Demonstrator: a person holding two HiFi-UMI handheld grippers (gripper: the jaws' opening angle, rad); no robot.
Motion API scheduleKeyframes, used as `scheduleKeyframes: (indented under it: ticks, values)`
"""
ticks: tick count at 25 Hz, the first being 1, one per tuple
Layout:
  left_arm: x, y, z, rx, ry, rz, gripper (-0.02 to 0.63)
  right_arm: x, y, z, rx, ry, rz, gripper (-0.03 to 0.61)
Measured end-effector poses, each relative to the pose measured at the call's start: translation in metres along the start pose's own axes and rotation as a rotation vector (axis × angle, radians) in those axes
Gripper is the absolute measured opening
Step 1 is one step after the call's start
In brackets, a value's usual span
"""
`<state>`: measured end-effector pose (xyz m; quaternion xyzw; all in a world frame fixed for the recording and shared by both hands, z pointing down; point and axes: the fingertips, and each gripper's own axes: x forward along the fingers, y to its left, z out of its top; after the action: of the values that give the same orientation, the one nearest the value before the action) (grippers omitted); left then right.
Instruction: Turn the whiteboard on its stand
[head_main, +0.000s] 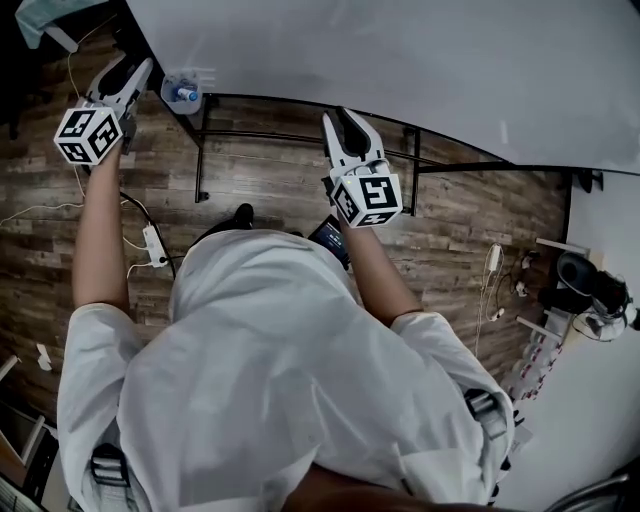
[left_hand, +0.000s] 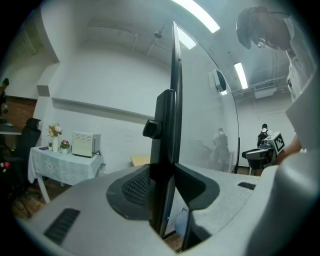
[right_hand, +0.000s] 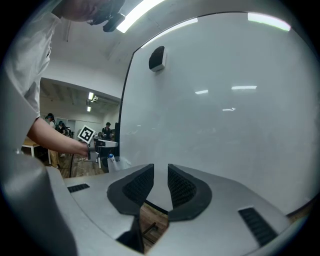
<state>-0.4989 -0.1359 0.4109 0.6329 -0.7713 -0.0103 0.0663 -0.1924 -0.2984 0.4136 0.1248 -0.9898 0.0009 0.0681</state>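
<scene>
A bottle (head_main: 183, 93) sits by the black stand (head_main: 300, 135), and a power strip (head_main: 153, 243) lies on the wooden floor (head_main: 470, 215). The whiteboard (head_main: 400, 60) spans the head view's top, long axis left to right, white face toward the person. The left hand-held gripper (head_main: 140, 70) pinches its side edge. The right hand-held gripper (head_main: 345, 118), at its lower edge, holds nothing, jaws narrowly apart.

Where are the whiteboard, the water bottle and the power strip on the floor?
whiteboard (head_main: 400, 70), head view, on its bare white face.
water bottle (head_main: 185, 95), head view, on its blue cap.
power strip (head_main: 155, 246), head view, on its white body.
</scene>
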Motion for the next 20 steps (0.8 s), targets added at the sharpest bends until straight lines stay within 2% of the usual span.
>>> scheduleKeyframes:
  ticks: [4, 14, 20]
  values:
    - [-0.011, 0.018, 0.001, -0.039, -0.021, 0.018, 0.156, 0.02, 0.016, 0.008, -0.004, -0.013, 0.027, 0.084]
    - [-0.052, 0.072, -0.005, -0.07, -0.037, 0.102, 0.153, 0.055, 0.06, 0.011, -0.003, -0.018, 0.073, 0.083]
    - [-0.071, 0.086, -0.006, -0.015, -0.015, 0.164, 0.15, 0.055, 0.072, 0.011, -0.009, -0.022, 0.085, 0.083]
